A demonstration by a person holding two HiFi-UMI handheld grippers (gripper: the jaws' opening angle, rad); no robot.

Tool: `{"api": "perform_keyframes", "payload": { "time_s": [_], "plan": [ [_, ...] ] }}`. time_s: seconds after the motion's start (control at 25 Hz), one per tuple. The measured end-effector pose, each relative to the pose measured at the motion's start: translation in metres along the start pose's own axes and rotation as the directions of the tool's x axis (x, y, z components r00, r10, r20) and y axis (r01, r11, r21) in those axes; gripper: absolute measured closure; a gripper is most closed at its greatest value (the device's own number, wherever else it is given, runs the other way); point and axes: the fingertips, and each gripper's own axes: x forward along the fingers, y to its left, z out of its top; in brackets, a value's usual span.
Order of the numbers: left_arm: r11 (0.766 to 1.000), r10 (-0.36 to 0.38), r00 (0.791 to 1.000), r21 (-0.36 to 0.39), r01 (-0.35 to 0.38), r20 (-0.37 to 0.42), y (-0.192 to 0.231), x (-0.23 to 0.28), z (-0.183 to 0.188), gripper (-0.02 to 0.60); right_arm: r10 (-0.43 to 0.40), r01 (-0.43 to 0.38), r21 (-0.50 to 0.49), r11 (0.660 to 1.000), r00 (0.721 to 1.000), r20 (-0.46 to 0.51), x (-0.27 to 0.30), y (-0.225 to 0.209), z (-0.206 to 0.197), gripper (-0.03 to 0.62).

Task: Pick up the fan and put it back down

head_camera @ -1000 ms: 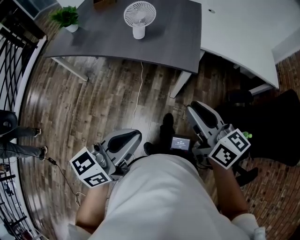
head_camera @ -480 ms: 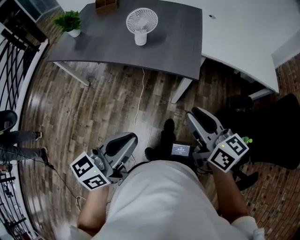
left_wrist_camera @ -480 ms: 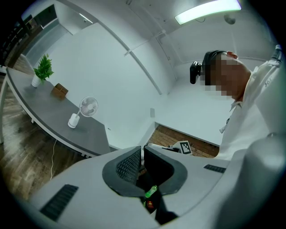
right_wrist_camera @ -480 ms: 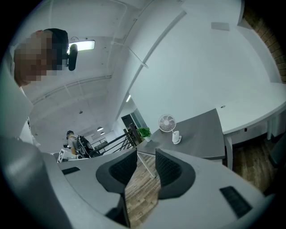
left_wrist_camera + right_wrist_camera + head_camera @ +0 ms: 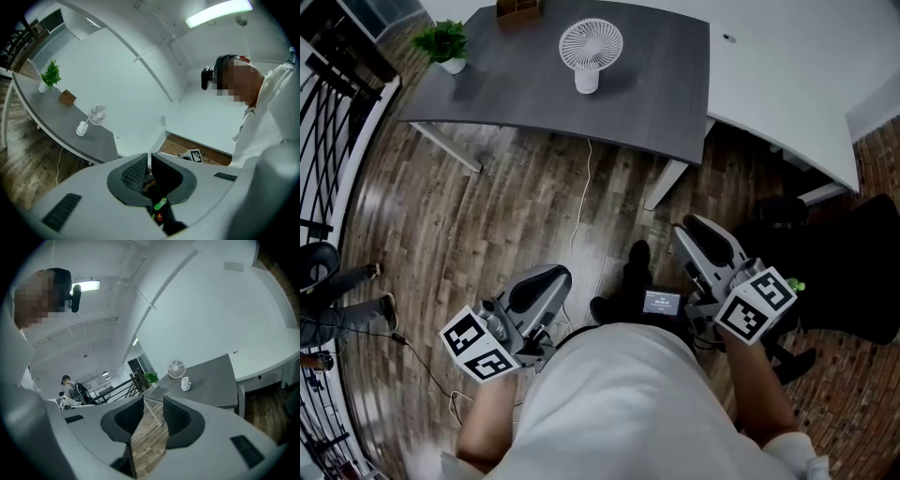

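A small white fan [image 5: 590,52] stands upright on the dark grey desk [image 5: 506,89], far ahead of both grippers. It also shows in the left gripper view, fan [image 5: 93,118], and in the right gripper view, fan [image 5: 178,371]. My left gripper [image 5: 546,277] is held low by my body, its jaws shut with nothing in them [image 5: 149,159]. The right gripper [image 5: 694,230] also hangs near my body. Its jaws have just been opening and stand apart, with only the floor showing between them [image 5: 153,401].
A potted plant [image 5: 445,42] and a wooden box [image 5: 517,9] share the grey desk. A white cable [image 5: 581,187] runs down to the wood floor. A white desk [image 5: 787,66] adjoins at right, a black chair [image 5: 853,253] below it. A railing [image 5: 328,112] and a person's legs [image 5: 337,305] are at left.
In the head view the desk and fan have slid slightly down and to the right. Both grippers stay near my body.
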Motion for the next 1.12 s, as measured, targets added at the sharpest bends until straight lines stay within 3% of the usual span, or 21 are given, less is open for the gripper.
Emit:
{"api": "perform_keyframes", "payload": {
  "time_s": [0.56,0.68,1.12],
  "plan": [
    [0.999,0.026,1.0,-0.026,-0.025,0.017,0.014,0.002,0.003,0.551,-0.034,0.034,0.016,0.999,0.999,-0.006,0.0,-0.018,0.001,0.482],
    [0.999,0.042,0.999,-0.029,-0.042,0.026,0.02,0.007,0.008,0.511,-0.025,0.026,0.023,0.999,1.0,-0.011,0.008,-0.027,0.005,0.484],
    [0.993,0.114,0.991,-0.038,-0.112,0.068,0.061,0.035,0.034,0.497,0.033,-0.033,0.0,0.999,0.999,-0.037,0.067,-0.063,0.039,0.484]
  ]
}}
